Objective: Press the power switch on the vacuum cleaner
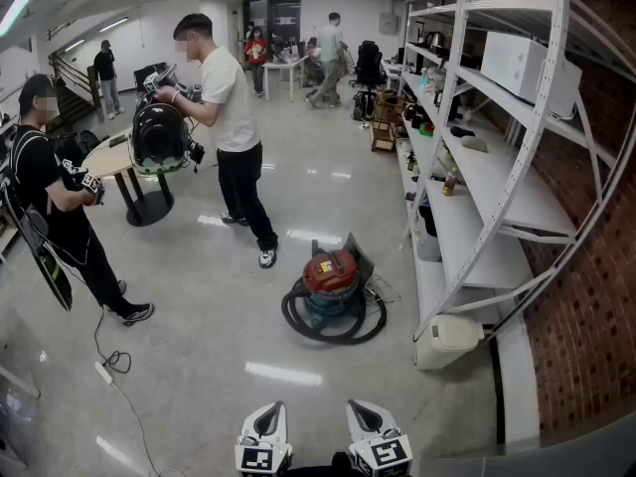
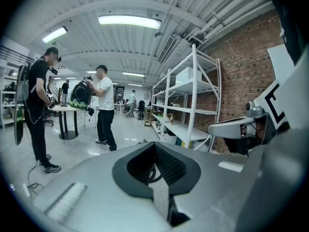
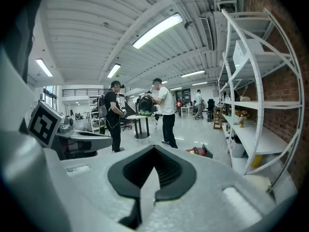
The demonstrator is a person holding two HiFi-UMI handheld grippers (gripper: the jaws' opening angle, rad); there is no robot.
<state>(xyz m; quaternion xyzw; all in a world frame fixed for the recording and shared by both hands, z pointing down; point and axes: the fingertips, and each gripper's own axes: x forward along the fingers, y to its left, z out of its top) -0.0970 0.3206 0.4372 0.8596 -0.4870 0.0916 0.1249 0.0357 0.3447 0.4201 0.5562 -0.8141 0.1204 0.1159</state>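
Red dome-topped vacuum cleaner (image 1: 331, 272) sits inside its coiled black hose (image 1: 298, 324).

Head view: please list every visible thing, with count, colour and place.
Round vacuum cleaner with coiled hose: one, red lid, black hose, floor centre.
Metal shelving unit: one, white, right side.
Brick wall: one, red-brown, far right.
Round table: one, pale top, back left.
Person in white shirt: one, beside the table.
Person in black clothes: one, left edge.
Left gripper: one, grey, bottom edge, jaws together.
Right gripper: one, grey, bottom edge, jaws together.
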